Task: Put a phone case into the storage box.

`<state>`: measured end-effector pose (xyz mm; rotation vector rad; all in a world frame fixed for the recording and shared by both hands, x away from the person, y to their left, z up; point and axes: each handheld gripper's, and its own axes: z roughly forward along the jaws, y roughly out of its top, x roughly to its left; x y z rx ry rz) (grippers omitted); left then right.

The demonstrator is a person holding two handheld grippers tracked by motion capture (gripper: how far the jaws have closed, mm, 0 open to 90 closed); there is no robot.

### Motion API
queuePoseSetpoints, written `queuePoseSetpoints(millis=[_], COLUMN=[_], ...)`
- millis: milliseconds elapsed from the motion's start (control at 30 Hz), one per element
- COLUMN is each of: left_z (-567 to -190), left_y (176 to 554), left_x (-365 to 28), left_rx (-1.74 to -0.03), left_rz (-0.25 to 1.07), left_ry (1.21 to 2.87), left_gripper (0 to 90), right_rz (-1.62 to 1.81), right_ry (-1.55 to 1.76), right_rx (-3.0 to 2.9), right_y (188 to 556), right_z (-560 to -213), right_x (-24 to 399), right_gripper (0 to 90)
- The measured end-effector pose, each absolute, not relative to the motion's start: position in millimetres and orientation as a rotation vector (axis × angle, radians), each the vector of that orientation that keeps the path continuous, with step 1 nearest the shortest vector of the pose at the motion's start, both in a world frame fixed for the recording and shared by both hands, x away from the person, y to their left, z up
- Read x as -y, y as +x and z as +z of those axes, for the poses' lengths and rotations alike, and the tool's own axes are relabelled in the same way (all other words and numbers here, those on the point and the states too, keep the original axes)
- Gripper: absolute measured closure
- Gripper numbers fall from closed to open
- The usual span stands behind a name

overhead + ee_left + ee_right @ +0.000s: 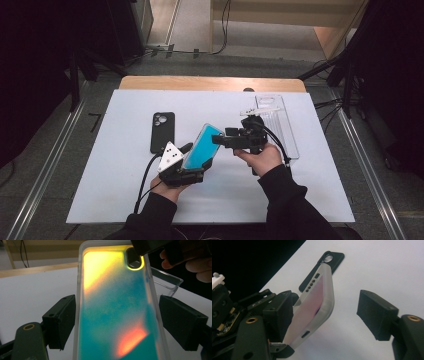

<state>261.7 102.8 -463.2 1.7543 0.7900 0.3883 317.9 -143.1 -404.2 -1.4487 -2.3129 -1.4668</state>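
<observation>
A translucent phone case with a teal, yellow and orange sheen is held tilted above the white table. My left gripper is shut on its lower part, one pad on each long edge. My right gripper is at the case's upper end, near the camera cutout. In the right gripper view its jaws stand open around the case's end. The left pad is against the case and the right pad is well apart from it.
A black phone case lies flat on the white table sheet, behind and left of the held case. A clear plastic tray lies at the right, beyond my right hand. The table's wooden far edge is at the back.
</observation>
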Motion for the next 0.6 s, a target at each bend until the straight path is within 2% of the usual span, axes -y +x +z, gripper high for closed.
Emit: queuePoseSetpoints(millis=[200, 400, 600], left_z=[-464, -463, -463], left_y=[261, 260, 259], left_x=[-101, -100, -98], left_rx=[-0.802, -0.807, -0.799], left_rz=[0.384, 0.371, 0.388], left_ry=[1.752, 1.752, 1.748], left_gripper=[17.3, 17.3, 17.2], right_rz=[-1.413, -1.333, -1.332], right_ry=[-1.476, -1.53, -1.531], right_rx=[2.217, 2.128, 2.05], right_y=[324, 329, 331], right_z=[-405, -409, -408], right_x=[139, 139, 142], right_gripper=[43.5, 71.3, 73.9])
